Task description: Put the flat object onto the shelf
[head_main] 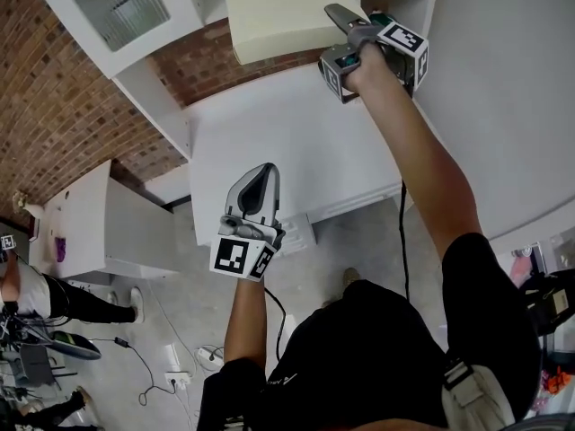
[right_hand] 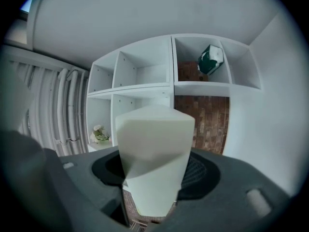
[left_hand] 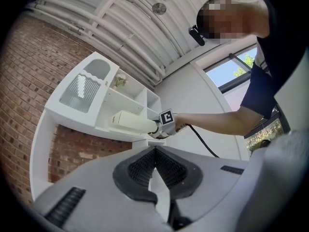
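Observation:
The flat object (head_main: pixel 280 12) is a cream slab, and my right gripper (head_main: pixel 345 23) is shut on its near edge, raised high toward the white cubby shelf (right_hand: pixel 145 88). In the right gripper view the flat object (right_hand: pixel 153 153) stands between the jaws and hides part of the lower cubbies. From the left gripper view, the flat object (left_hand: pixel 133 122) hangs just in front of the shelf (left_hand: pixel 104 93), held by the right gripper (left_hand: pixel 157 128). My left gripper (head_main: pixel 261 173) hovers lower, over the white surface, shut and holding nothing; in its own view the left gripper (left_hand: pixel 155 152) has its pads meeting.
A green-and-white carton (right_hand: pixel 211 59) lies in the upper right cubby. A small bunch of flowers (right_hand: pixel 99 133) stands in a lower left cubby. Brick wall (head_main: pixel 54 106) backs the shelf. Another person (head_main: pixel 54 299) and cables (head_main: pixel 144 366) are on the floor at left.

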